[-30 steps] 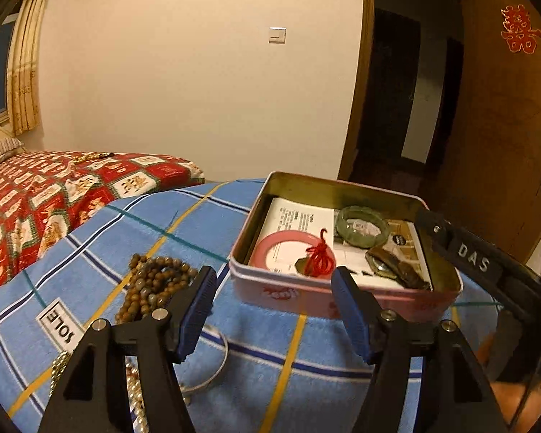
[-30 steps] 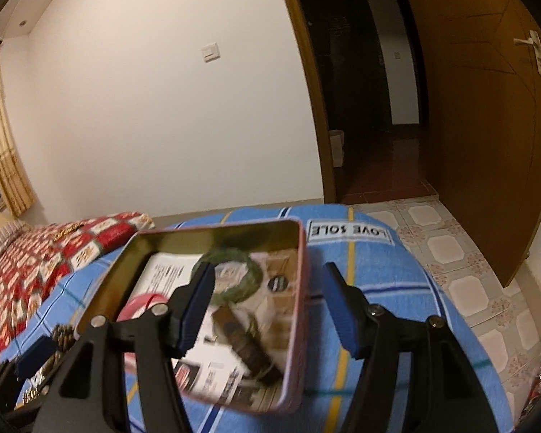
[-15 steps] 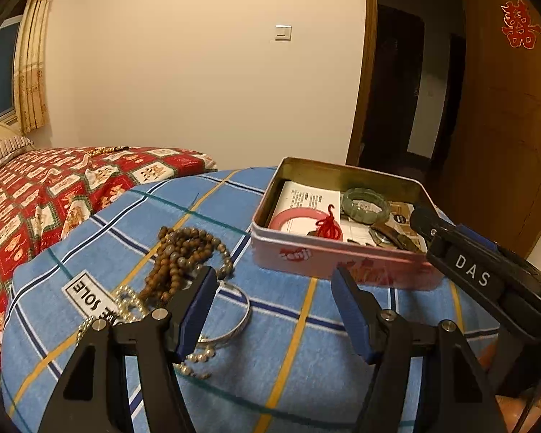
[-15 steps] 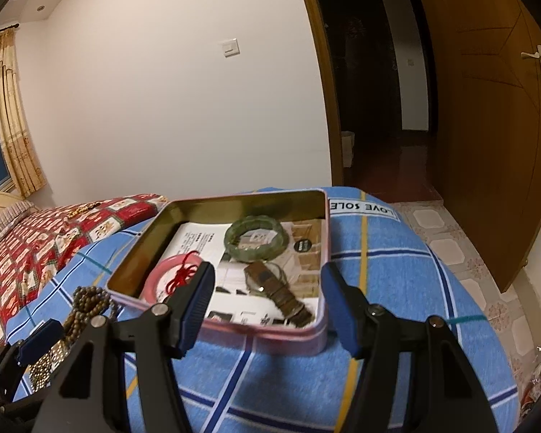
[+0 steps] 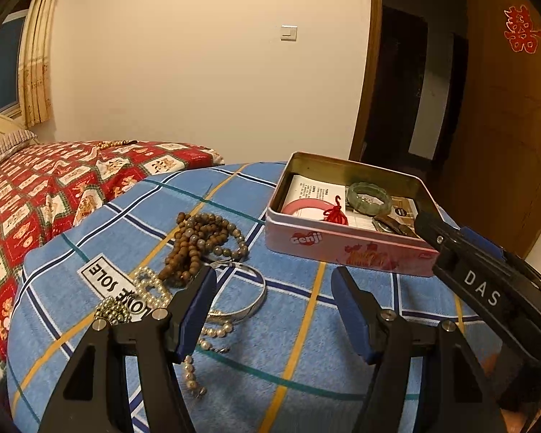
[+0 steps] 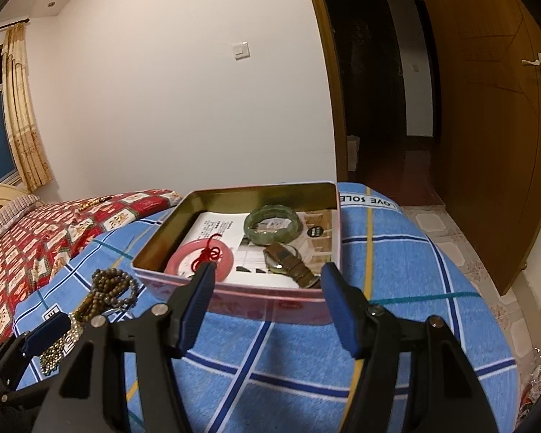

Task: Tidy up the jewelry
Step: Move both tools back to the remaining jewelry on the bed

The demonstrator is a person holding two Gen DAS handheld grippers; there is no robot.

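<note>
Pink tin box [image 5: 346,249], lid off, sits on the blue checked blanket [image 5: 299,332] ahead of me, and inside it I can see a green bangle [image 6: 273,224], a pink ring with a red knotted cord [image 6: 198,260], a brown watch [image 6: 288,263] and some printed paper [image 6: 216,227] under them. My left gripper [image 5: 270,288] hovers above the blanket with its fingers spread and nothing between them; just beyond its left finger lies the loose jewelry: a heap of brown wooden beads [image 5: 202,241], a silver bangle [image 5: 249,299], a strand of pearls [image 5: 151,290] and a small cluster of metal beads [image 5: 111,310], all bunched together near a "LOVE SOLE" label [image 5: 115,285], well apart from the tin. My right gripper [image 6: 265,285] hangs in front of the tin's near wall, fingers also spread and empty. From the left camera I see the right gripper's black body at the tin's right corner. A red patterned bedspread [image 5: 36,195] lies off to the left.
</note>
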